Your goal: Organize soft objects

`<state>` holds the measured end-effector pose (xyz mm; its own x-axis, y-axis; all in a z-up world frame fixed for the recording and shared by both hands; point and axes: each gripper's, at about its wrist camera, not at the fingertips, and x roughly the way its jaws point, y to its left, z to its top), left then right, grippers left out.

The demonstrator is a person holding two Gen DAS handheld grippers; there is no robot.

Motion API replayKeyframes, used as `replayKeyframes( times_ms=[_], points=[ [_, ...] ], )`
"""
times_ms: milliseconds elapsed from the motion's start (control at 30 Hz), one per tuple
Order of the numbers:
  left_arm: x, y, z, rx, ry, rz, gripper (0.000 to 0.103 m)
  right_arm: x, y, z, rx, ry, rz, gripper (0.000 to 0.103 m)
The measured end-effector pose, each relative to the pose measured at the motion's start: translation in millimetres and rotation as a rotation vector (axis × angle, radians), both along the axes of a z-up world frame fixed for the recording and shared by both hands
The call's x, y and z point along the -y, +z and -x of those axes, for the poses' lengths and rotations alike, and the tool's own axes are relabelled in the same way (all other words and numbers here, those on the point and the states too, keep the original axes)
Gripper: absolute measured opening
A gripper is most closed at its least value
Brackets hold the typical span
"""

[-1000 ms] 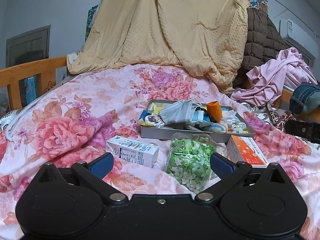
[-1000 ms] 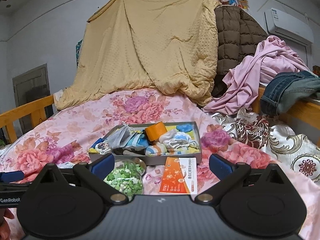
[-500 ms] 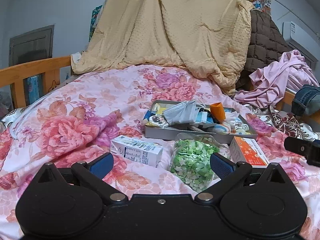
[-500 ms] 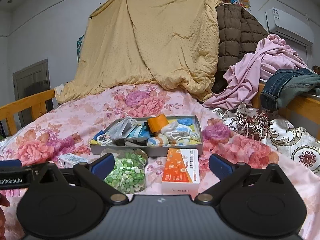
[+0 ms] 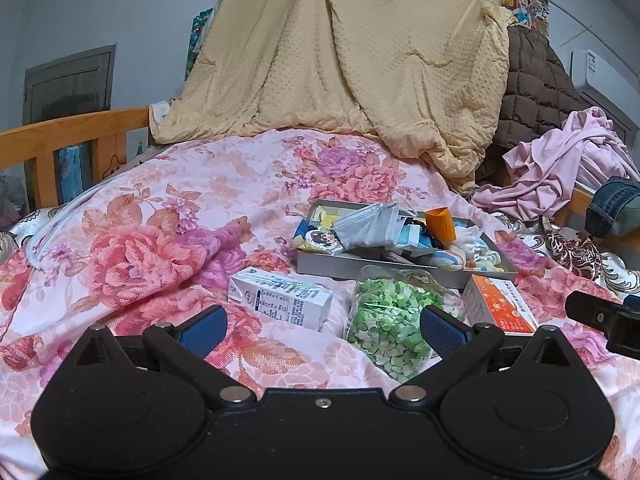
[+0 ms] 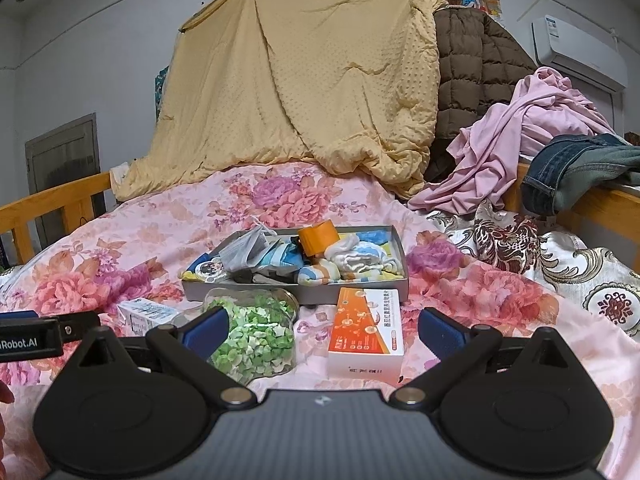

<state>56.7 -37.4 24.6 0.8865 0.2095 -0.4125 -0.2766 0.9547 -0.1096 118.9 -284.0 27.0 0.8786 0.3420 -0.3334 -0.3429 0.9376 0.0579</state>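
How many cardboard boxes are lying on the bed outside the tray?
2. The white box lies left of the jar; the orange box lies right of it, just before the tray. Others may be hidden.

Two low, side-by-side wrist views toward the shared tray (image 5: 384, 270) (image 6: 256, 289)

Print on the orange box (image 6: 366, 334) is too small to read.

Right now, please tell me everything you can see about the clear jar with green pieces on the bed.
The clear jar of green and white pieces lies on its side on the pink floral quilt, its mouth toward the grey tray. It looks nearly full. It lies between the white milk carton and the orange box. Neither claw touches it.
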Motion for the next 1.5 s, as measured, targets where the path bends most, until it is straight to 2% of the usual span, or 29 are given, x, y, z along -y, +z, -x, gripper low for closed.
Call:
replayKeyframes(
  times_ms=[167, 433, 733, 967, 1300, 1500],
  points=[
    [-2, -2, 3, -0.003, 0.007, 0.01, 0.102, -4, -6, 2, -0.027, 0.004, -0.015, 0.103],
    [-3, -11, 12, -0.013, 0.009, 0.017, 0.102, -8, -21, 1, -0.132, -0.001, -0.057, 0.103],
    [-7, -26, 20, -0.045, 0.012, 0.033, 0.102, -18, -32, 20, -0.156, 0.004, -0.056, 0.103],
    [-8, -26, 28, -0.012, 0.003, 0.024, 0.102, -23, -37, 35, -0.153, -0.007, -0.057, 0.103],
    [-9, -31, 27, 0.026, -0.006, -0.023, 0.102, -26, -41, 26, -0.165, -0.034, -0.061, 0.103],
    [-11, -39, 24, 0.016, -0.01, -0.037, 0.102, -26, -41, 22, -0.14, -0.044, -0.076, 0.103]
  ],
)
